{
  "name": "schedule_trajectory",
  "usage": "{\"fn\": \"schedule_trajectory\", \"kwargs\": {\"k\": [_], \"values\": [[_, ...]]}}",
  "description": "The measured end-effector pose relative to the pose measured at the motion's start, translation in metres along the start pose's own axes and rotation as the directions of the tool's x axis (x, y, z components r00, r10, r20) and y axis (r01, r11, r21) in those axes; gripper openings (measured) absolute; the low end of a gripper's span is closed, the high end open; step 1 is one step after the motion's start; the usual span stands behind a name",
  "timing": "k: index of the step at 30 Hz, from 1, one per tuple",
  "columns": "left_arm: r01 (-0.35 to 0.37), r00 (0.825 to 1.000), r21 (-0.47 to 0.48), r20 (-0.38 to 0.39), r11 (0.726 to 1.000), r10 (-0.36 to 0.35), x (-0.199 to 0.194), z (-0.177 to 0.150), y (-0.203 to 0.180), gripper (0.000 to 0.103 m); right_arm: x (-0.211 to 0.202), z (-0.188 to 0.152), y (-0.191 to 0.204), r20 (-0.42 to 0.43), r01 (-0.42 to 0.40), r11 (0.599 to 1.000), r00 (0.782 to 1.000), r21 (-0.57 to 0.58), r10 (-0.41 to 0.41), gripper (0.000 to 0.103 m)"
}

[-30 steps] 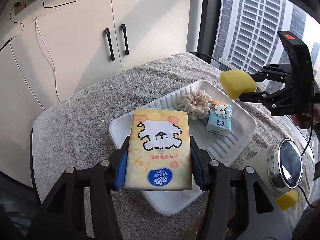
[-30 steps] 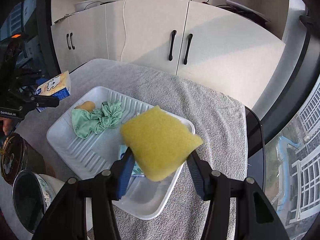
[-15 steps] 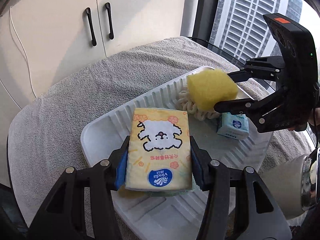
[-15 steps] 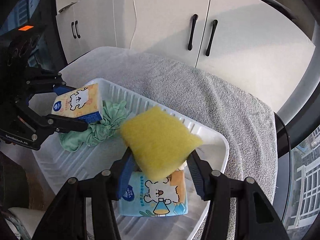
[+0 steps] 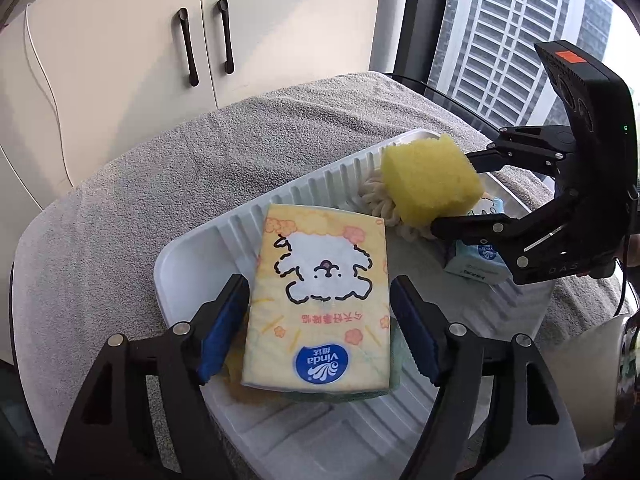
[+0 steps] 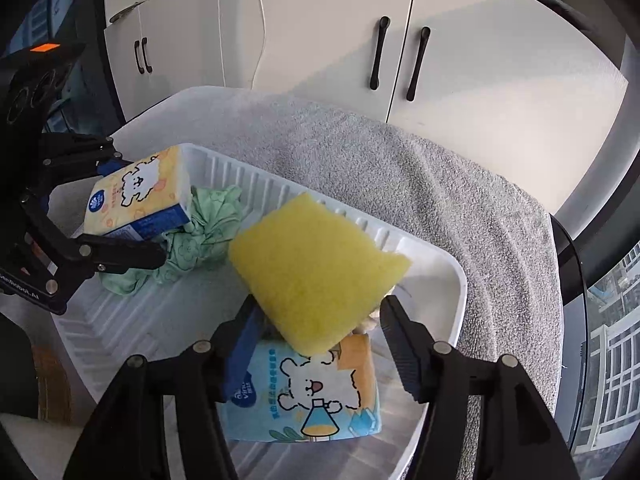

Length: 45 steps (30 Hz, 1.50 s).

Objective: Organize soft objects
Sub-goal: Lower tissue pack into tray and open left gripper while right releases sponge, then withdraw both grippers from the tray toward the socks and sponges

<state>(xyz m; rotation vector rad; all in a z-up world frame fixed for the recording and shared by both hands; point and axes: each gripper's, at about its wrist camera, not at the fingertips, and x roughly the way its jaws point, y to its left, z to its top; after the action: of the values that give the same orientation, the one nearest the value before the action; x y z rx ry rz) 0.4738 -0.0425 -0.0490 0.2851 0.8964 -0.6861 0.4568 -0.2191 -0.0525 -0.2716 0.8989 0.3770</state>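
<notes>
My left gripper (image 5: 320, 332) has its jaws spread beside a yellow tissue pack (image 5: 320, 304), which rests on a green cloth (image 6: 208, 236) in the white ribbed tray (image 5: 192, 256); small gaps show at both pads. My right gripper (image 6: 320, 340) has its jaws apart around a yellow sponge (image 6: 316, 268), which sits on a blue tissue pack (image 6: 312, 400) and a cream knitted piece (image 5: 380, 208) at the tray's other end. The sponge (image 5: 432, 184) and right gripper (image 5: 476, 188) show in the left wrist view, the left gripper (image 6: 136, 216) in the right wrist view.
The tray lies on a grey towel (image 5: 160, 184) covering a round table. White cabinets with black handles (image 5: 204, 40) stand behind. A pale jar with a metal lid (image 5: 600, 372) stands at the tray's right side. A window (image 5: 508, 32) lies beyond the table.
Both grippers came down over the tray. The yellow pack went onto the green cloth and the left jaws opened. The sponge sank onto the blue pack and the right jaws widened.
</notes>
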Motion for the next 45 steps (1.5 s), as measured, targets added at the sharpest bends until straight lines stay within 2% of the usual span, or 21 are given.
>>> {"fn": "schedule_trajectory", "kwargs": {"k": [5, 19, 25, 34, 40, 45], "values": [[0.001, 0.999, -0.031, 0.039, 1.000, 0.000, -0.013, -0.003, 0.007, 0.086, -0.011, -0.006, -0.003, 0.025, -0.008, 1.000, 1.000, 0.011, 0.008, 0.068], [-0.053, 0.995, -0.082, 0.077, 0.995, 0.060, -0.047, -0.020, 0.015, 0.090, -0.042, -0.019, -0.007, 0.051, -0.001, 0.998, 0.999, 0.059, -0.002, 0.070], [-0.078, 0.988, -0.162, 0.120, 0.984, 0.098, -0.068, -0.033, 0.029, 0.091, -0.050, -0.028, -0.008, 0.052, 0.006, 0.997, 0.999, 0.080, -0.010, 0.070], [-0.119, 0.974, -0.273, 0.155, 0.955, 0.166, -0.112, -0.079, 0.037, 0.097, -0.080, -0.059, -0.022, 0.068, 0.015, 0.987, 0.997, 0.159, -0.026, 0.072], [-0.160, 0.962, -0.315, 0.161, 0.935, 0.219, -0.146, -0.117, 0.020, 0.103, -0.112, -0.092, -0.020, 0.087, 0.012, 0.978, 0.996, 0.209, -0.031, 0.073], [-0.176, 0.948, -0.348, 0.192, 0.921, 0.254, -0.176, -0.144, -0.006, 0.103, -0.147, -0.124, -0.008, 0.114, 0.011, 0.972, 0.993, 0.236, -0.039, 0.084]]}}
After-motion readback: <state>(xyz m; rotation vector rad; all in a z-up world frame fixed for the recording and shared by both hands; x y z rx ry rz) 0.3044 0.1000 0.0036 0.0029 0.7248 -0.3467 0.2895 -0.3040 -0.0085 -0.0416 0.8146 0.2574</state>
